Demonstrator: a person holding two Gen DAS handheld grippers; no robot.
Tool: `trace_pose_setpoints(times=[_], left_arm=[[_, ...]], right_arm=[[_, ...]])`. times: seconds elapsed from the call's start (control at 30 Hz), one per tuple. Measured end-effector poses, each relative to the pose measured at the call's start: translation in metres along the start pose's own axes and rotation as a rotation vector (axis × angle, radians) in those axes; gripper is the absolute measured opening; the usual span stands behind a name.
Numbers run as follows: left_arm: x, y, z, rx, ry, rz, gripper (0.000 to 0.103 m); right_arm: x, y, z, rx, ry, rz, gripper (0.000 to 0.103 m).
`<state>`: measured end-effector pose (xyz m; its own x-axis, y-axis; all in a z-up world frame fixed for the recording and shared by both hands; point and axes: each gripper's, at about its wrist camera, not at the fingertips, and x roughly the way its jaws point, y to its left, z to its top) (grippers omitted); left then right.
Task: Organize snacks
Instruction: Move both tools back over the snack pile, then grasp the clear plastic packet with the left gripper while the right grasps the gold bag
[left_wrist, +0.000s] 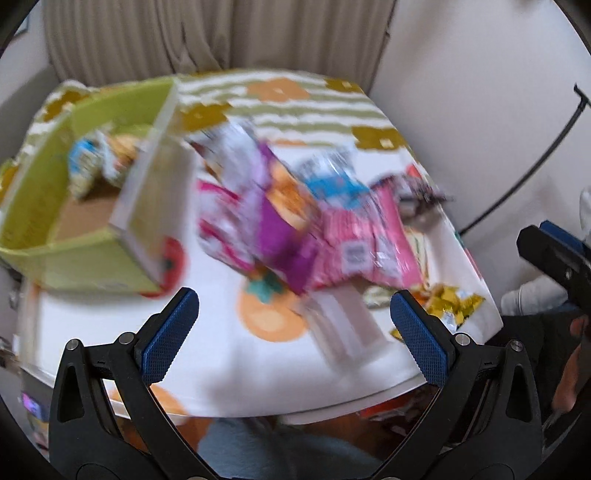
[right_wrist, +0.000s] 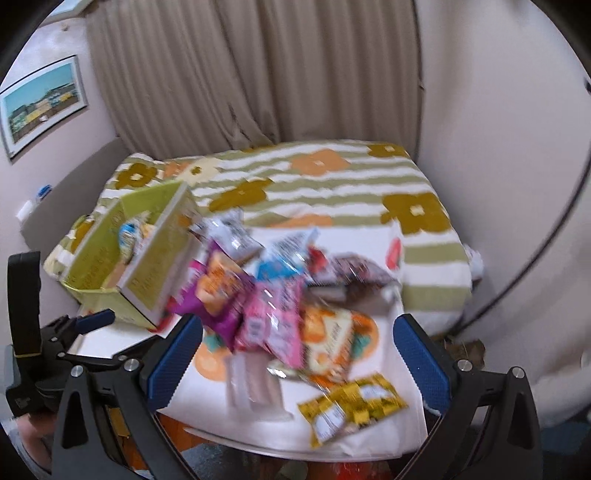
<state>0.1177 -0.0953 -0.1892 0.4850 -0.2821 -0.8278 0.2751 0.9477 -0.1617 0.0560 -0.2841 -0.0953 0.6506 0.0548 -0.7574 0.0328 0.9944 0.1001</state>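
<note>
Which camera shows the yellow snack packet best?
The right wrist view: the yellow packet lies whole and unobstructed near the tray's front edge. In the left wrist view the yellow packet is crumpled at the tray's right edge, blurred and partly hidden behind a blue finger.

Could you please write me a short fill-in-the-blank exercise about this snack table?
1. The box holding a few snacks already is ____ in colour.
2. Both the left gripper and right gripper are ____.
3. The snack packet lying nearest the right gripper is ____.

Missing words: green; open; yellow
</note>
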Motion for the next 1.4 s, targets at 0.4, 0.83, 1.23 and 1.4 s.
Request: trace_pose_setpoints(times=[0.4, 0.83, 1.23, 1.4], left_arm=[[0.105, -0.042, -0.035, 0.026, 0.15, -0.019, 0.103], [0.132, -0.063, -0.048, 0.121, 0.173, 0.011, 0.084], [0.115, -0.034, -0.046, 0.16, 0.204, -0.071, 0.076], [0.108, -0.014, -0.043, 0.116, 0.219, -0.112, 0.075]], right_arm=[[0.042, -0.052, -0.076, 0.274, 0.1, -0.092, 0.103], [0.071, -0.051, -0.096, 0.37, 0.178, -0.117, 0.1], [0.105, -0.06, -0.098, 0.426, 0.234, -0.157, 0.086], [0.109, -0.061, -0.1, 0.447, 0.227, -0.163, 0.086]])
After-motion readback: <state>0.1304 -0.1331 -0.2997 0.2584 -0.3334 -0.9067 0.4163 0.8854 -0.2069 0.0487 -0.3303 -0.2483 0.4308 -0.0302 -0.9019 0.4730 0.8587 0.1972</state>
